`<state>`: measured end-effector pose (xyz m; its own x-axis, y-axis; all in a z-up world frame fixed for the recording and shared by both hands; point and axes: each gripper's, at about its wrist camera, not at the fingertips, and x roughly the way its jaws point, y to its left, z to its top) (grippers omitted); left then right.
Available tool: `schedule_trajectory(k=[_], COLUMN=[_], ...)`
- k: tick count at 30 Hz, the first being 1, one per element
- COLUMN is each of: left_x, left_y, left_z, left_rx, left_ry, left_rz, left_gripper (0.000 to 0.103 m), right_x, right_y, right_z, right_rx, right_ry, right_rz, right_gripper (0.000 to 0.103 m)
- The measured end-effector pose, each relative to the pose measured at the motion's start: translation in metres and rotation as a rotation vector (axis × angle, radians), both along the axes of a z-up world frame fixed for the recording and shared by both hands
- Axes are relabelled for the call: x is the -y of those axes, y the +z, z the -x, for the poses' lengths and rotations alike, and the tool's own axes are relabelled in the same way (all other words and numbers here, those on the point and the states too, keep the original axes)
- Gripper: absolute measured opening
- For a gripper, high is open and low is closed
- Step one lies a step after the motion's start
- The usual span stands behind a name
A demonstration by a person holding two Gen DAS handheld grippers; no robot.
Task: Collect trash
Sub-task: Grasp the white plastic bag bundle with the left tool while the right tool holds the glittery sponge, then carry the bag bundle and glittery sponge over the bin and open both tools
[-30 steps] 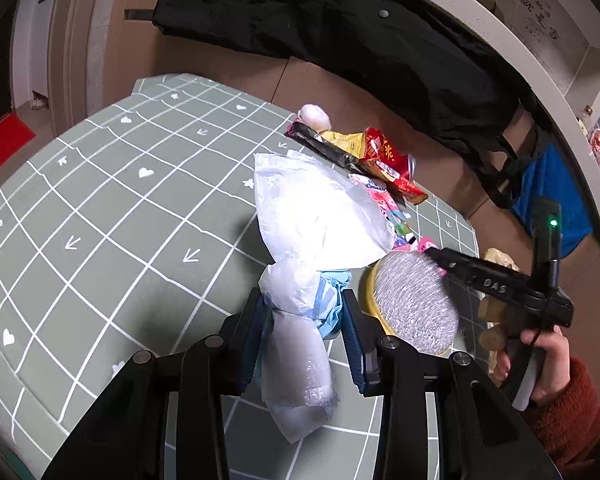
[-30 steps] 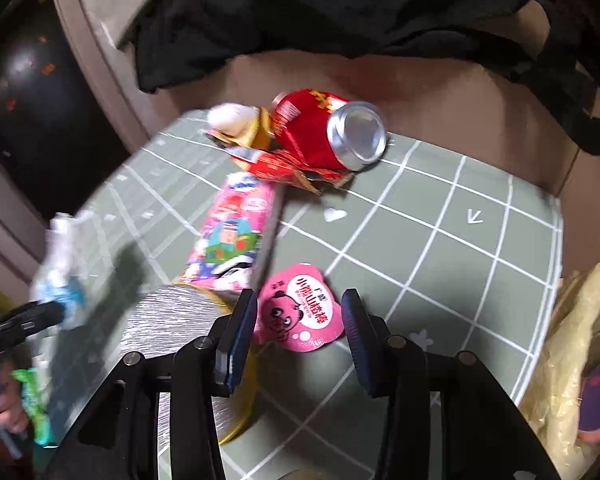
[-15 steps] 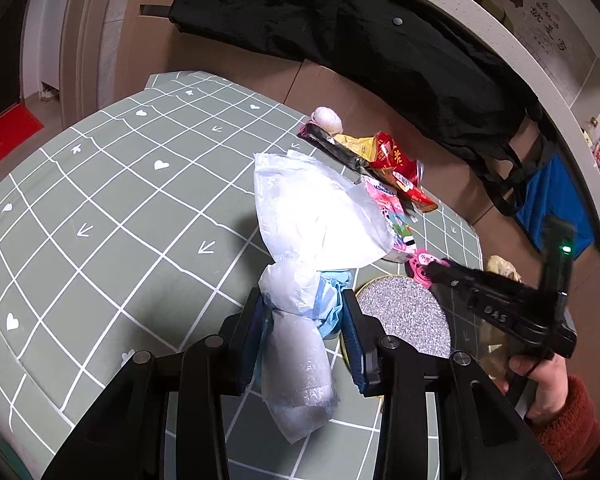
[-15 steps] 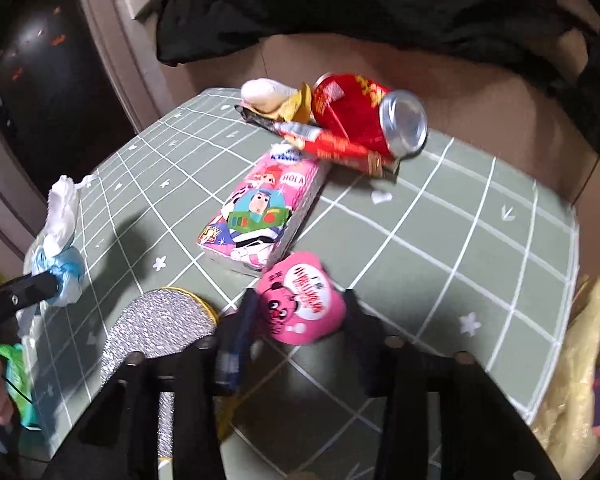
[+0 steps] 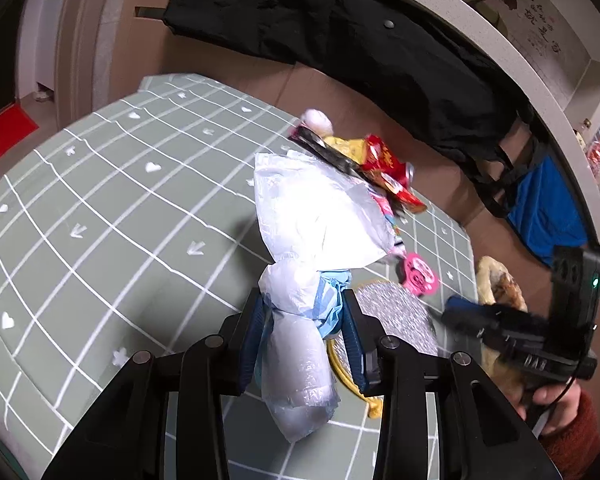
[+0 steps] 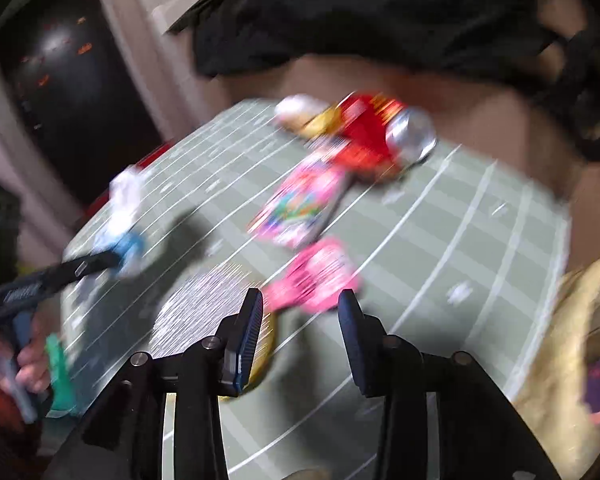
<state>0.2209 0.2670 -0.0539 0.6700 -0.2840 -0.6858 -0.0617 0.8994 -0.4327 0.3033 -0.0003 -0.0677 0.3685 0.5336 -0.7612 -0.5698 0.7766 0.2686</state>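
The left gripper [image 5: 304, 320] is clamped on the neck of a white plastic bag [image 5: 312, 216], which stands up from between its pads over the near part of the green gridded table [image 5: 100, 208], a bit of blue plastic bunched at the pinch. The right gripper [image 6: 300, 320] hangs over the table's near right part with its jaws opening; nothing is pressed between them, and the pink lid [image 6: 316, 272] lies on the table just beyond the tips. This view is badly blurred. Beside the lid, nearer the front edge, sits a round silver disc [image 5: 396, 316] with a yellow rim. Farther back a colourful carton [image 6: 300, 204] lies flat, and toward the far edge a red can [image 6: 380, 136] rests on its side among red and yellow wrappers [image 5: 384, 164], a small white ball [image 5: 316, 120] at the end of the heap. A yellowish bag [image 6: 572, 320] sits off the right edge. A black coat [image 5: 340, 32] is draped behind the table.
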Motion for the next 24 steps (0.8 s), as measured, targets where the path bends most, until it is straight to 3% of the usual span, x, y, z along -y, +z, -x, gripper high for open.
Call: schedule_trajectory(k=[6, 12, 18, 22, 24], left_x=[0.017, 0.026, 0.014, 0.010, 0.011], left_y=[-0.015, -0.026, -0.033, -0.030, -0.024], left_z=[0.010, 0.029, 0.037, 0.038, 0.041], left_rx=[-0.064, -0.079, -0.081, -0.076, -0.055], left_ry=[-0.106, -0.088, -0.056, -0.042, -0.034], left_rz=[0.058, -0.009, 0.039, 0.037, 0.005], left_gripper=[0.038, 0.038, 0.038, 0.038, 0.038], right_x=[-0.009, -0.005, -0.013, -0.048, -0.058], right_y=[-0.017, -0.030, 0.002, 0.006, 0.002], right_z=[0.011, 0.008, 0.017, 0.023, 0.022], right_rx=[-0.033, -0.159, -0.190, -0.135, -0.117], right_ry=[0.010, 0.022, 0.132, 0.155, 0.141], right_rz=[-0.028, -0.193, -0.458, -0.311, -0.253], right_gripper=[0.040, 0.036, 0.028, 0.027, 0.020])
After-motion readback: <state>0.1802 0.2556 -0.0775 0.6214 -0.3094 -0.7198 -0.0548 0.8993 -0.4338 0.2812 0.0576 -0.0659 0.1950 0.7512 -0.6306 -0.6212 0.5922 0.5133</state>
